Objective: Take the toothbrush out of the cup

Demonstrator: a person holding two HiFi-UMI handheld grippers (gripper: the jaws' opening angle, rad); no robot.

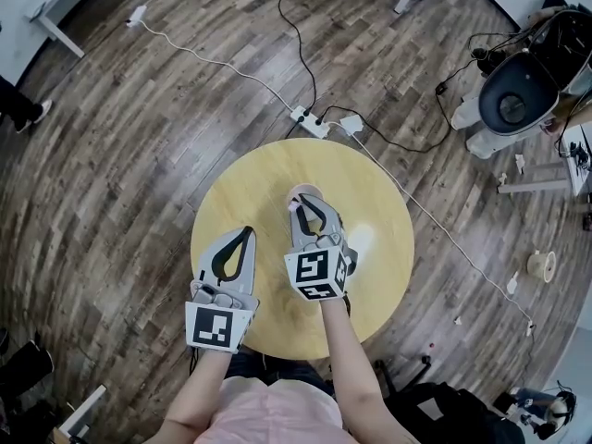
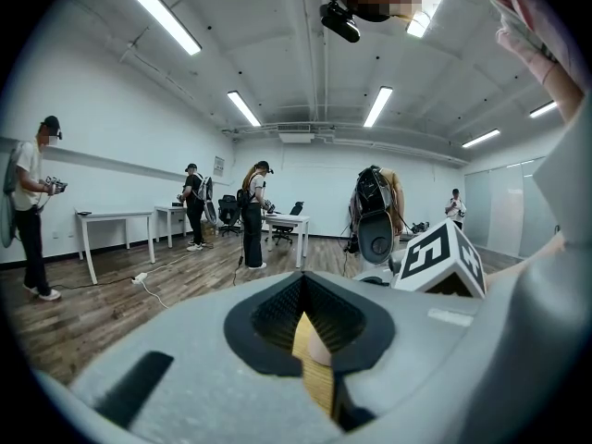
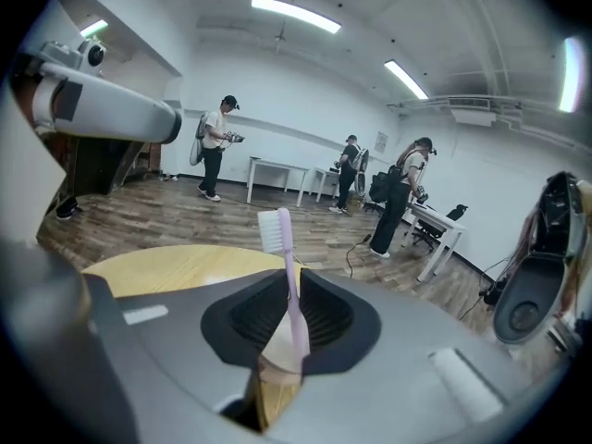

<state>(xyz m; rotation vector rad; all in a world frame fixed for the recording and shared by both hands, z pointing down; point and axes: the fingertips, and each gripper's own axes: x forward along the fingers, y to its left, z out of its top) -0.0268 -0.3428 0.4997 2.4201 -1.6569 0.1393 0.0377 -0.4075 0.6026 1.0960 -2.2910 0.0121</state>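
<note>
A pink toothbrush (image 3: 294,313) stands upright in a pale cup (image 3: 276,366), its white bristle head sticking up above my right gripper. My right gripper (image 3: 291,276) is shut on the handle just below the bristles, and the cup shows through the hollow between its pads. From the head view the cup (image 1: 309,191) sits near the middle of the round yellow table (image 1: 370,192), with the right gripper (image 1: 302,205) right over it. To the left my left gripper (image 1: 248,233) rests low over the table, shut and empty. In its own view the left gripper (image 2: 302,277) points level past the right one.
A power strip (image 1: 310,120) and cables trail over the wood floor beyond the table. A white and dark machine (image 1: 513,95) stands at the far right. A black bag (image 1: 435,414) lies by the person's feet. Several people and white desks (image 3: 277,169) are across the room.
</note>
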